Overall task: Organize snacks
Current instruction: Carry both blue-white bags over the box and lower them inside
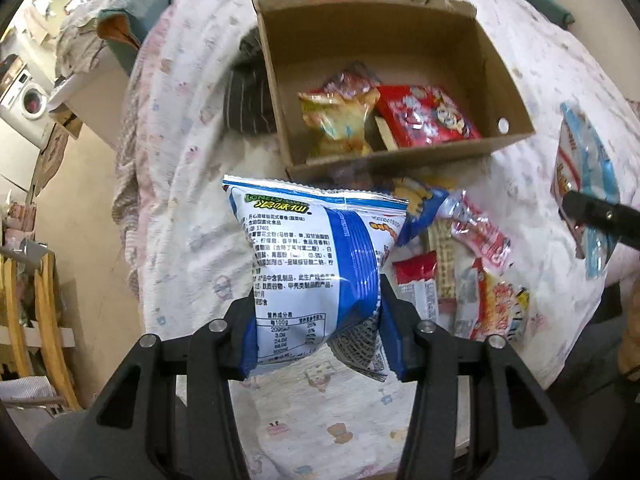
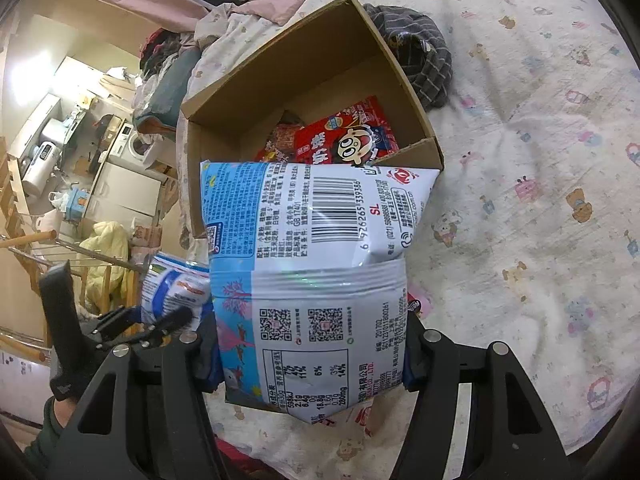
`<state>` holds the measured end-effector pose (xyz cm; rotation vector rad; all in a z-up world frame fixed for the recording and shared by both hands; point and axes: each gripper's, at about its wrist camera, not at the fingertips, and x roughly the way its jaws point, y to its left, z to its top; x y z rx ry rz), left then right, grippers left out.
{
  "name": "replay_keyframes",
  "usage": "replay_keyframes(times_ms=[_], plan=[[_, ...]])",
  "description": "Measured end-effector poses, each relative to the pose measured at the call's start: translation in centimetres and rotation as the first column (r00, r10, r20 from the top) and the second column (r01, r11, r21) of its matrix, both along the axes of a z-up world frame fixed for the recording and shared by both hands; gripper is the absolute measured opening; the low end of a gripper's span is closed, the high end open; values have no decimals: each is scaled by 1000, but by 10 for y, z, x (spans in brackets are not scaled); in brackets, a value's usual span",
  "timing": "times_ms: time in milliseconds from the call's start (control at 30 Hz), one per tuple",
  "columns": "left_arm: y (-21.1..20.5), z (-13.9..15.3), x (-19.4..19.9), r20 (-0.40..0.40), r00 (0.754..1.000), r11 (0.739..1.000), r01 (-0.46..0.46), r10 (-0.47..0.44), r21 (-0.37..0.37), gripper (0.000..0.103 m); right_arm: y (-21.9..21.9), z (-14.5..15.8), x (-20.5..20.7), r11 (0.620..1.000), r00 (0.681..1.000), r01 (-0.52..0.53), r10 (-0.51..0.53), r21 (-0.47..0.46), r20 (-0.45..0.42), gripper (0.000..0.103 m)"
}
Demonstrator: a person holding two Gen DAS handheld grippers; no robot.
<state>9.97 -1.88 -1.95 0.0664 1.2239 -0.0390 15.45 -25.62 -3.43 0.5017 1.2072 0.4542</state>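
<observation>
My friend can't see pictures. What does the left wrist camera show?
The left gripper squeezes a blue and white snack bag above a bed sheet. Ahead sits an open cardboard box already holding a red packet and a yellow packet; more snacks lie loose nearby.

The blue and white chip bag (image 1: 312, 268) hides the cardboard box's (image 1: 400, 162) near wall and some snacks.

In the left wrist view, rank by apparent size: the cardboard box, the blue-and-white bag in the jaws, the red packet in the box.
1. cardboard box
2. blue-and-white bag, though closeness to the camera enlarges it
3. red packet
</observation>
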Motion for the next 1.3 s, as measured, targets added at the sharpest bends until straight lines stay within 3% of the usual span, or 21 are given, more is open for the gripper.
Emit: replay_keyframes(times_ms=[333, 633, 1300], plan=[[-2, 44, 6, 135, 991, 1000, -16, 15, 7, 45, -4, 12, -4, 999, 999, 4, -6, 36, 46, 65], [10, 62, 24, 210, 974, 995, -70, 83, -69, 45, -1, 39, -9, 998, 984, 5, -17, 63, 177, 65], [14, 50, 74, 217, 974, 994, -50, 71, -100, 45, 10, 60, 33, 989, 970, 61, -91, 133, 228, 65]])
